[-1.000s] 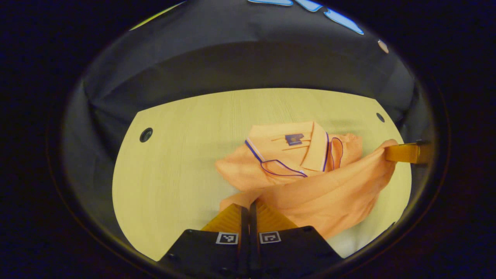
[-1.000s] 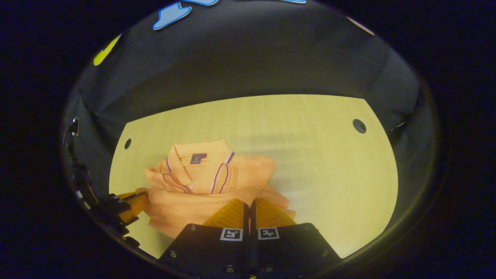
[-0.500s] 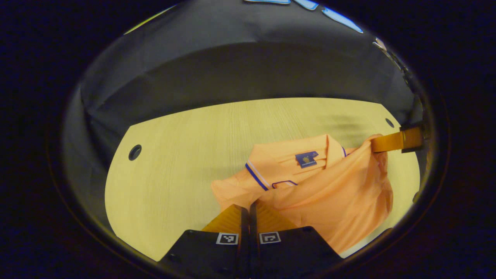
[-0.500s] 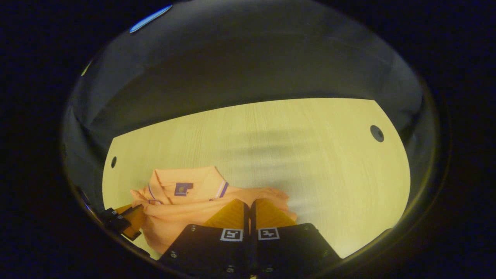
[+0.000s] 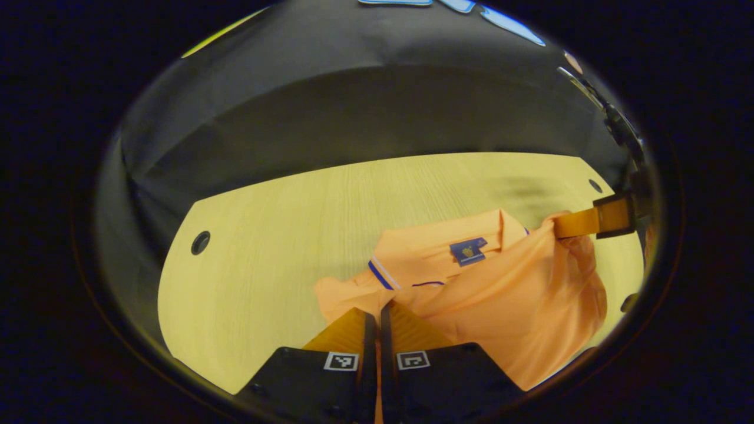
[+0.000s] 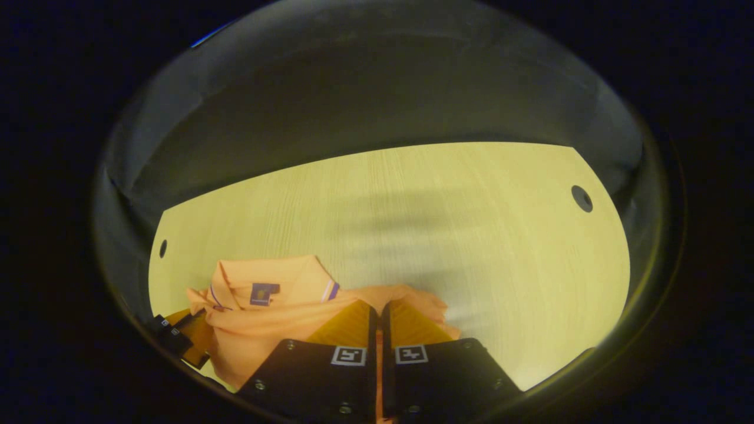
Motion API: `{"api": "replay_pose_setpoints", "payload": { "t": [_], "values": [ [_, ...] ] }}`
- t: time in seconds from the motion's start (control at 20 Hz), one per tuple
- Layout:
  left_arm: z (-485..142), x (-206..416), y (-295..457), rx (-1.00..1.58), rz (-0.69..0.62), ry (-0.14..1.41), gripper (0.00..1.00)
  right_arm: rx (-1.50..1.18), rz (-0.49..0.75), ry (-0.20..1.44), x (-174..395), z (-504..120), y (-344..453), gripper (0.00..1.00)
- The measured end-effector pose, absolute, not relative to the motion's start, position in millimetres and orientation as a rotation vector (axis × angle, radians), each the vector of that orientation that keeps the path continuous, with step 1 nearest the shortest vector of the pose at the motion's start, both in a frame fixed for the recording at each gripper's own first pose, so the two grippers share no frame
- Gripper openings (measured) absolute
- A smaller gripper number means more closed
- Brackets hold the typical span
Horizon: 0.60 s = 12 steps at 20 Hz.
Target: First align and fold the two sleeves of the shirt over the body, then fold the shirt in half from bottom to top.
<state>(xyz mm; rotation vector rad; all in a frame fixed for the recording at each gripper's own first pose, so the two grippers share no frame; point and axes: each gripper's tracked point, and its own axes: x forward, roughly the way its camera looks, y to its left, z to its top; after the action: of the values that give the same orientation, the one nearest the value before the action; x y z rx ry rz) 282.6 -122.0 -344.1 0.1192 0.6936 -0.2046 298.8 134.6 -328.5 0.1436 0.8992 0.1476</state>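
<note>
Orange shirt (image 5: pixel 500 300) lies on the near part of the wooden table (image 5: pixel 265 247), its lower edge lifted toward the collar (image 5: pixel 447 247). Left gripper (image 5: pixel 373 315) is clenched on one corner of that edge. Right gripper (image 6: pixel 377 311) pinches the other corner. Wide bare tabletop beyond the collar, reaching the far edge and the grommet hole (image 6: pixel 581 198).

- Wooden table (image 5: pixel 283 235): pale, fine straight grain.
- Round cable hole (image 5: pixel 200 242): at 9 o'clock, left gripper view.
- Second cable hole (image 6: pixel 581 198): at 3 o'clock, right gripper view.
</note>
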Motion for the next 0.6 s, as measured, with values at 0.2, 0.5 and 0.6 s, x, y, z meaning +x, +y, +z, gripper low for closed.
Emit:
{"api": "replay_pose_setpoints", "payload": {
  "t": [0.2, 0.5, 0.6],
  "values": [
    [-345.2, 276.7, -122.2, 0.111, -0.204, 0.707, 0.14, 0.145, 0.148, 0.892, 293.8, -323.4, 134.6, 0.41],
    [-318.9, 245.6, -126.2, 0.065, -0.229, 0.711, 0.36, 0.131, 0.122, 0.845, 269.9, -295.4, 120.2, 0.68],
    [-301.5, 230.8, -127.4, 0.067, -0.238, 0.697, 0.46, 0.129, 0.123, 0.839, 254.7, -284.7, 115.8, 0.68]
  ]
}}
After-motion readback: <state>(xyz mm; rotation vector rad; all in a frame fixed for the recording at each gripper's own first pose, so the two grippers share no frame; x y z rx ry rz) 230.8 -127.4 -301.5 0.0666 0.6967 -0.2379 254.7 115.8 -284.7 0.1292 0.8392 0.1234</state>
